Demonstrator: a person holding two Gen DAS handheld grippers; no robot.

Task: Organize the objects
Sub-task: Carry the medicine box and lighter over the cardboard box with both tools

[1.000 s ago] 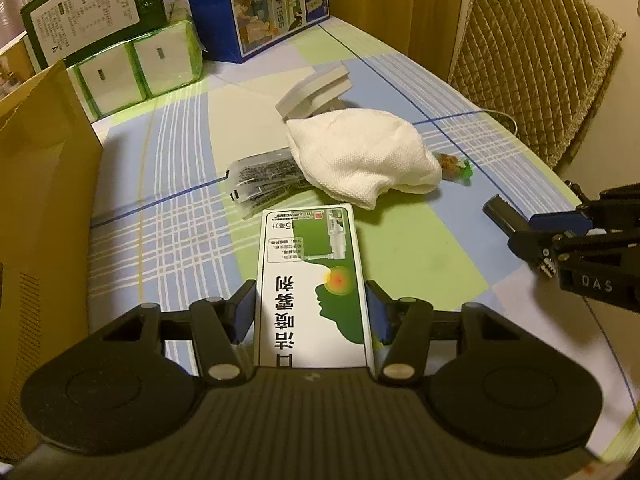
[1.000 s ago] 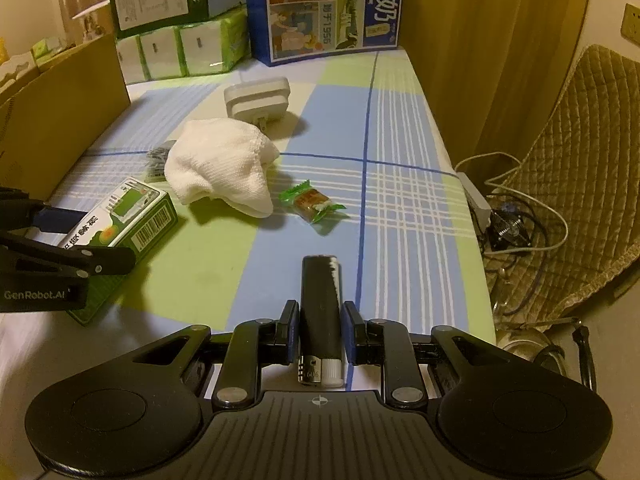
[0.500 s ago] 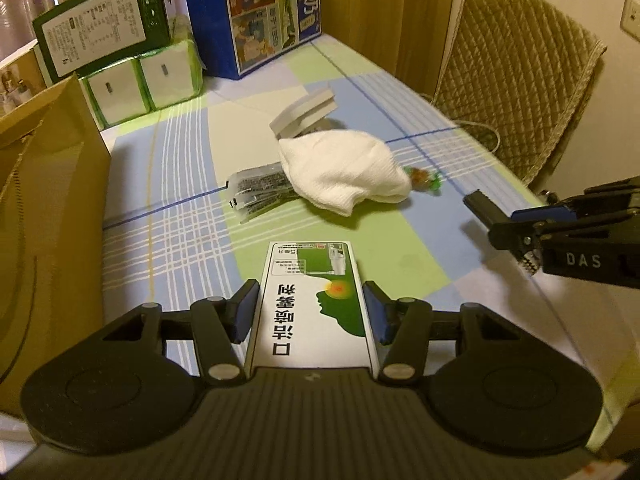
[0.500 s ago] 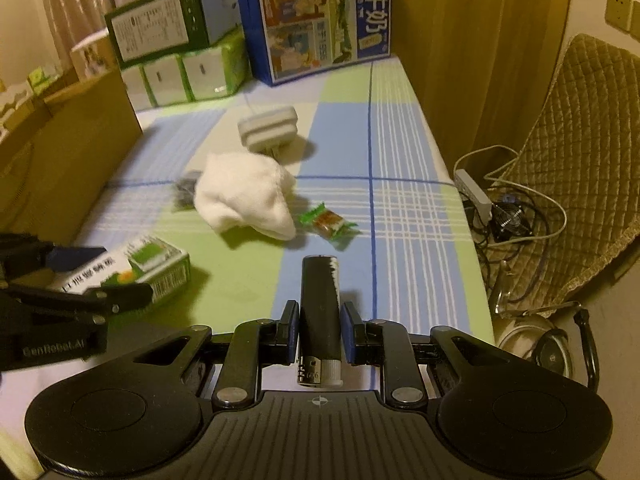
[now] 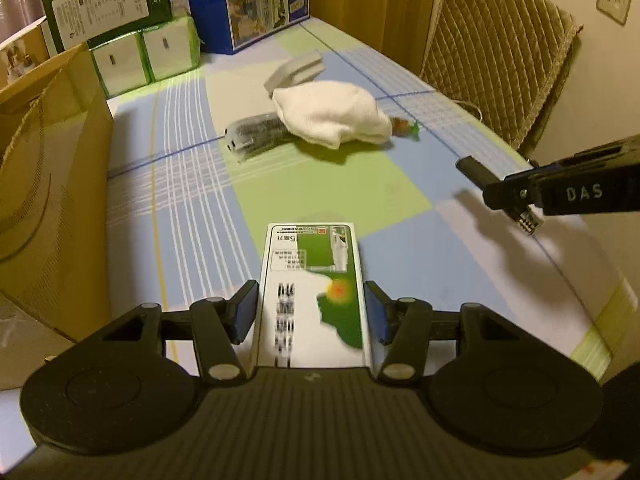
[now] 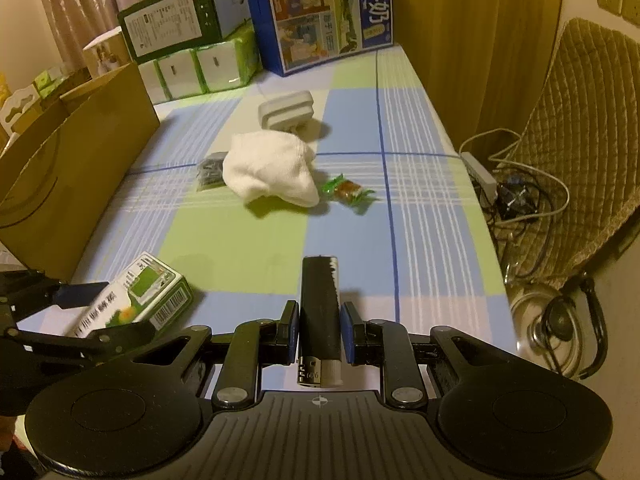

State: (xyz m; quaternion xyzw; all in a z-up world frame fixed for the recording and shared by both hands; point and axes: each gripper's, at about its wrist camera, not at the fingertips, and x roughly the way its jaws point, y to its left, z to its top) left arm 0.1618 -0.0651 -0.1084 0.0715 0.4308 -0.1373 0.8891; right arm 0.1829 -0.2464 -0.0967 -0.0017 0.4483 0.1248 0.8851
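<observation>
The worktop (image 6: 424, 208), under a checked blue and green cloth, carries everything, and its far end is lined with stored goods: a big blue milk carton box (image 6: 320, 12), a green box (image 6: 176, 24) lying on packs of tissues (image 6: 200, 70). Along the left edge stands an open brown paper bag (image 5: 48, 184), which looks like the likely place for the loose things to be gathered, though that is only a judgement. In the middle of the cloth lies a crumpled white cloth (image 6: 272, 172), partly draped over a clear packet of small dark parts (image 5: 256, 136), with a grey folded plug-like block (image 6: 286, 114) just behind it and a green-wrapped sweet (image 6: 348, 192) just beside it; these are untouched. The left hand-held gripper (image 5: 310, 312) is pinching a green and white medicine box (image 5: 312, 292) by its long sides, held flat and raised off the cloth, close to the bag's side, so it seems about to be carried there. The right hand-held gripper (image 6: 319, 334) is clamped on a black lighter (image 6: 320, 304), gripped low near its metal head with the body pointing forward, also lifted clear of the worktop; that narrow grip suits so slim a thing. Both items are in the air near the front edge, well apart from the pile.
</observation>
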